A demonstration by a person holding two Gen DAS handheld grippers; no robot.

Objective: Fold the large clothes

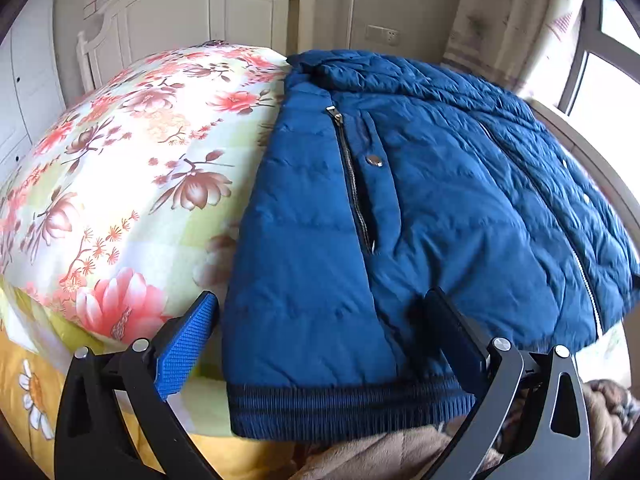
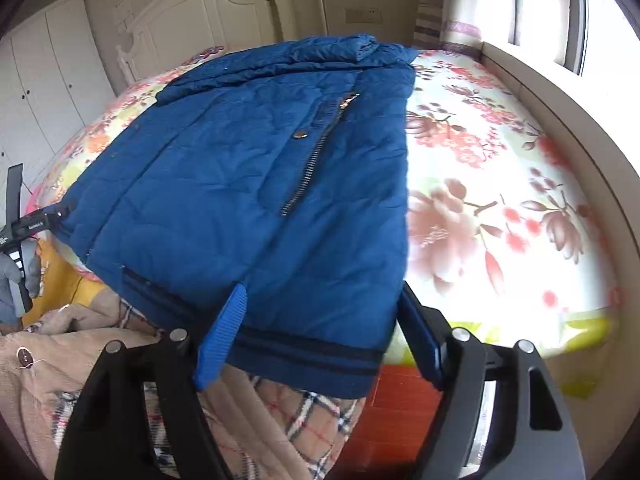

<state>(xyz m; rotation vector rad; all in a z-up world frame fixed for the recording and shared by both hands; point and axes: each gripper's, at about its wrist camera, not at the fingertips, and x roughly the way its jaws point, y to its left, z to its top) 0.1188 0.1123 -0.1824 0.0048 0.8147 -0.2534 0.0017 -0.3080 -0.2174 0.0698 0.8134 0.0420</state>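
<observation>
Blue quilted fabric makes up the jacket, which lies front-up on the floral bedspread with its ribbed hem hanging over the near edge of the bed.

Expect the padded shell to be light, soft and springy; the smooth outer cloth will likely slide between pads. Take hold at the ribbed hem, where the knit is thicker and gives better purchase, one gripper toward each hem corner.

The left gripper stands with its jaws wide apart, straddling the hem region; whether the pads touch the cloth cannot be told. The right gripper is likewise spread, its fingers flanking the hem's corner without pinching it.

Note the metal zipper and snap button; keep pads off them.

Open bedspread lies on both sides of the jacket, giving room to fold. Near you, a tan plaid-lined garment sits just below the hem; avoid catching it.
</observation>
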